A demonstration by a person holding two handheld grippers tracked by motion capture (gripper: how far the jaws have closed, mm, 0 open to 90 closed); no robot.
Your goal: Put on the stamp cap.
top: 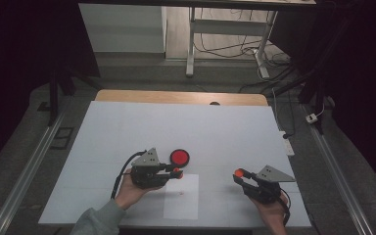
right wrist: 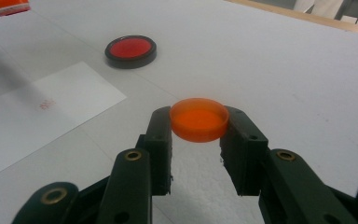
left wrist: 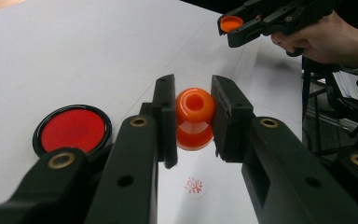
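Left gripper [left wrist: 193, 121]: I see its black fingers clamped on an orange stamp [left wrist: 194, 119], a glossy plastic piece with a rounded, hollow-topped knob, held just above the surface.
Right gripper [right wrist: 199, 122]: my fingers here grip an orange cap [right wrist: 199, 119], a shallow round translucent dish, open side up, held clear of the surface.
High view: both grippers [top: 176, 172] [top: 238, 174] sit near the front edge, well apart, with a white sheet of paper [top: 181, 196] between them.
Left gripper view: it gives me the small red mark [left wrist: 195, 185] printed on the paper below the stamp.
Ink pad [right wrist: 130, 51]: round, black rim, flat matte red centre, lying just beyond the paper.
Surface [top: 225, 132]: smooth, pale white board, wooden strip at the far edge.
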